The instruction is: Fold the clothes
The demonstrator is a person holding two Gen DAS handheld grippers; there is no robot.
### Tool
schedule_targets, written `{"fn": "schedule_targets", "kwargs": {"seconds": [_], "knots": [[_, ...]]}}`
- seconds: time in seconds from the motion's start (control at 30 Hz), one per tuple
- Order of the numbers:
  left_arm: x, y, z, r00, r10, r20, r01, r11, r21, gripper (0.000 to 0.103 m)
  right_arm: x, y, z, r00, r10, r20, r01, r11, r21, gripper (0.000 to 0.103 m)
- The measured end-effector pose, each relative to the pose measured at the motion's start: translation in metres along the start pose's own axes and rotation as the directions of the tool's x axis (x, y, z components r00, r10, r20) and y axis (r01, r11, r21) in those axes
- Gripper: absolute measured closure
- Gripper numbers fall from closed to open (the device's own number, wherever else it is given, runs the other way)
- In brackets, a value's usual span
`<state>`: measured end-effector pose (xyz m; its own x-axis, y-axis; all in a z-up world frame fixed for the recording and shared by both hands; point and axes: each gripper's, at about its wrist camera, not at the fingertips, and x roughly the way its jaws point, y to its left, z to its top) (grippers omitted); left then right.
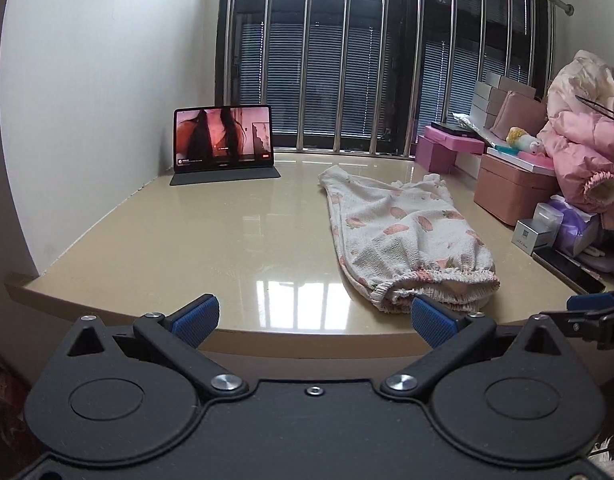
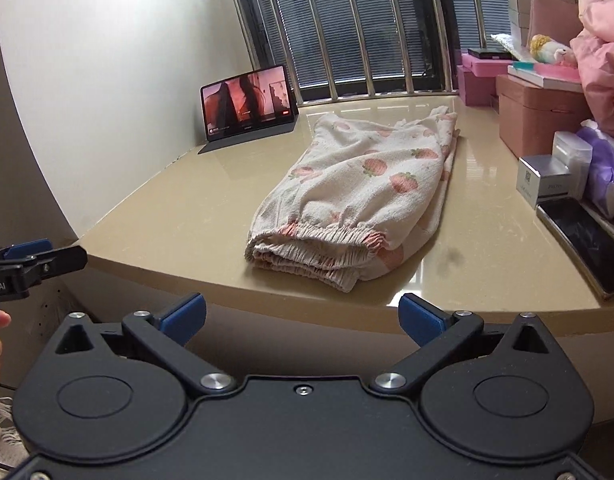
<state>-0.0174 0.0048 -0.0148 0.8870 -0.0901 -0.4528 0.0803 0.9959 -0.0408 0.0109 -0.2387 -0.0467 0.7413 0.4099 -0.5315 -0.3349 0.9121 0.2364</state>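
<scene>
A home room: barred window (image 1: 347, 60), tablet (image 1: 223, 138), piled clothes (image 1: 583, 152).

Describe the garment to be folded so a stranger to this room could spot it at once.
Find the glossy beige table under the barred window. Between the tablet at the back left and the pink boxes on the right lie cream trousers. They alone are flat cloth, printed with pink strawberries, elastic waistband nearest.
</scene>
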Motion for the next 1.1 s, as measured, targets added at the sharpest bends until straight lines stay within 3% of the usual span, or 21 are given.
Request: {"fn": "schedule_targets", "kwargs": {"seconds": [1.1], "knots": [[0.003,-0.007,-0.010,0.999,-0.028,-0.028,0.028,1.000,-0.008,0.000,0.014,-0.001,-0.007,0.999,0.008,-0.053,-0.007,1.000,0.020,0.000]]}}
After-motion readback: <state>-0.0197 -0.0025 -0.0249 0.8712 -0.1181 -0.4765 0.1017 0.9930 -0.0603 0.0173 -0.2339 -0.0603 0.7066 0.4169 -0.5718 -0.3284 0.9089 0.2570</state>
